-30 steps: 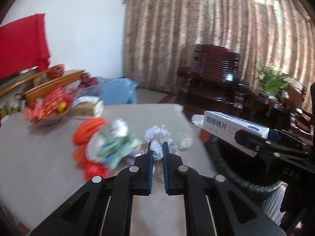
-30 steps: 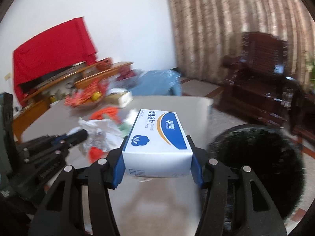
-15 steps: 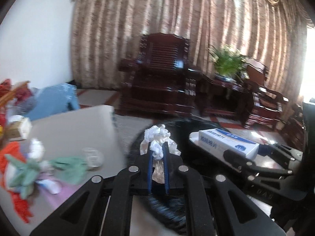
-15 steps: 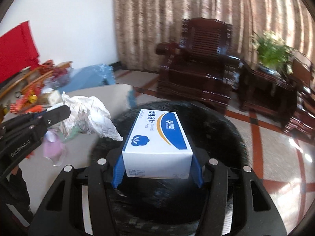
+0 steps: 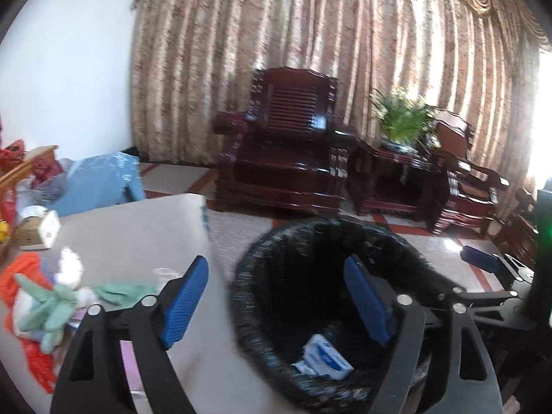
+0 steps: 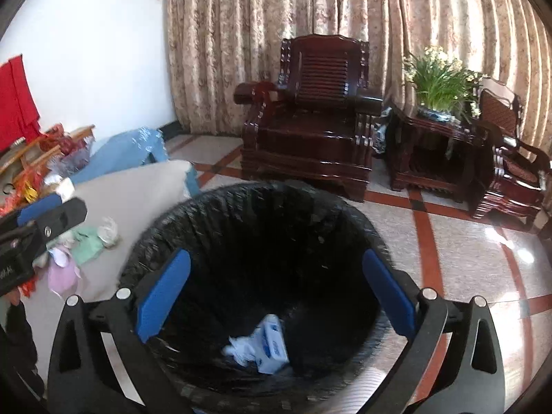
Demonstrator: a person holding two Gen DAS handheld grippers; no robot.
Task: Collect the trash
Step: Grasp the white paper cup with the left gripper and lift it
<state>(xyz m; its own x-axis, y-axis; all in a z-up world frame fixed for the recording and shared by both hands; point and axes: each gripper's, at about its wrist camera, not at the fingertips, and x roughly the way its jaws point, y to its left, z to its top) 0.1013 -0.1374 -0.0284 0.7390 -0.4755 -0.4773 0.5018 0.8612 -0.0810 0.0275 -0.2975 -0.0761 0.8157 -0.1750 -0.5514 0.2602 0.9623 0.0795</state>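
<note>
Below my right claw point(image 6: 272, 296), jaws spread wide and empty, sits the black-lined trash bin point(image 6: 179, 220) with the blue-white box point(image 6: 272, 345) and crumpled tissue point(image 6: 239, 348) at its bottom. My left claw point(image 5: 276, 303) is wide open too, over the bin's near rim. Farther left, on the grey table point(image 5: 131, 231), green paper scraps point(image 5: 120, 289) and an orange wrapper point(image 5: 24, 269) wait. Risk, I'd judge: swinging back, a finger catches the liner and tips the bin.

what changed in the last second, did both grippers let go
Yes. The right gripper opened and dropped the blue-and-white box into the black bin; the left gripper opened and released the crumpled paper there too. The remaining trash stayed on the table.
</note>
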